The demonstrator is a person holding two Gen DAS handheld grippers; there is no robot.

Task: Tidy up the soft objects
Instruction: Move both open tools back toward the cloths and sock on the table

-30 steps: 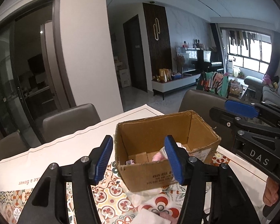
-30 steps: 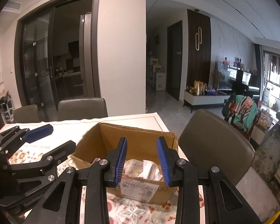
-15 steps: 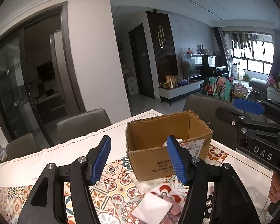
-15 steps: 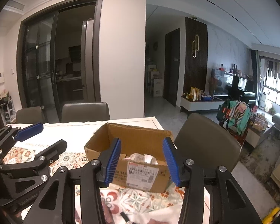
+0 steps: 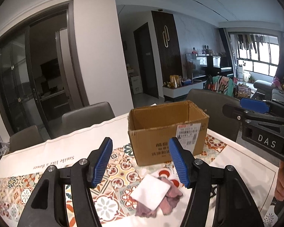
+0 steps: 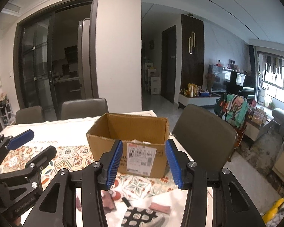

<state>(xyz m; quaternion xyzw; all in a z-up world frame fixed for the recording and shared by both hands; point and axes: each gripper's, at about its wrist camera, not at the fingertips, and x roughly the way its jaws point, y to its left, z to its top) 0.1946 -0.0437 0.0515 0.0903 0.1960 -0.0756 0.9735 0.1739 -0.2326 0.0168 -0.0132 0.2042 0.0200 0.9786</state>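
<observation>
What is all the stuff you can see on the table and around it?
box: one, brown cardboard, open, on the table's middle.
label: one, white, on the box's near side.
tablecloth: one, white with coloured tiles, over the table.
white cloth: one, in front of the box, on a pink cloth.
pink cloth: one, crumpled under the white one.
spotted cloth: one, black and white, near edge.
chairs: four, grey-brown, around the table.
left gripper: black, blue pads, open, empty.
right gripper: same, open, empty.
</observation>
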